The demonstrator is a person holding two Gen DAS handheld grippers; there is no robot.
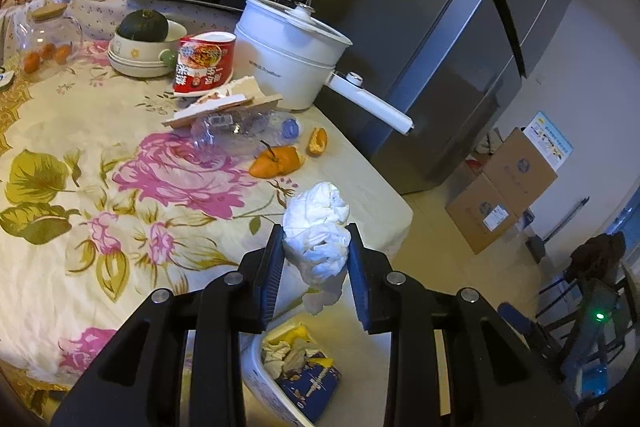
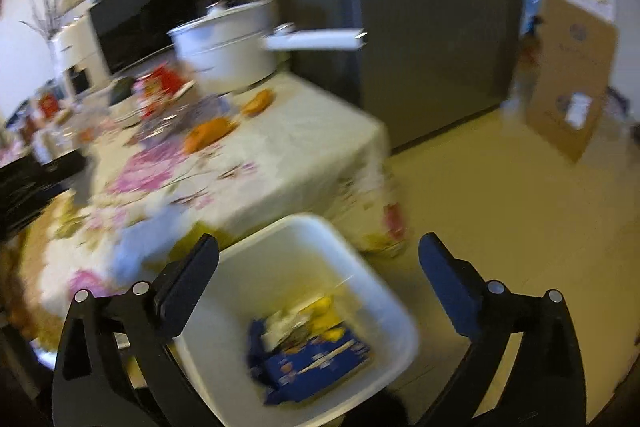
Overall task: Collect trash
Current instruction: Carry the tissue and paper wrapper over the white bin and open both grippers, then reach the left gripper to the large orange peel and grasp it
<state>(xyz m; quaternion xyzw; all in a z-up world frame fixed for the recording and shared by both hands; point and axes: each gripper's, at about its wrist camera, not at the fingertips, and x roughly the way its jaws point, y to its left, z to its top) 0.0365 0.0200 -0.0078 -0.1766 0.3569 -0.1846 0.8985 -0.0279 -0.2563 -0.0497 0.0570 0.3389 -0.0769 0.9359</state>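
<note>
soft crumpled white tissue (image 1: 318, 241) sits between ribbed matt blue pads (image 1: 357, 269). floral cloth covers the counter (image 1: 120, 187). the crushed bottle (image 1: 240, 131) is clear plastic, the fridge (image 1: 460, 47) brushed metal, the bin (image 2: 304, 251) smooth white plastic.

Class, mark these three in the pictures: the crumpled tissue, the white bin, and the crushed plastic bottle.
crumpled tissue (image 1: 318, 239), left wrist view, middle of the wad between the tongs.
white bin (image 2: 280, 239), right wrist view, bare inner wall near the far rim.
crushed plastic bottle (image 1: 240, 131), left wrist view, middle of the clear body.
</note>
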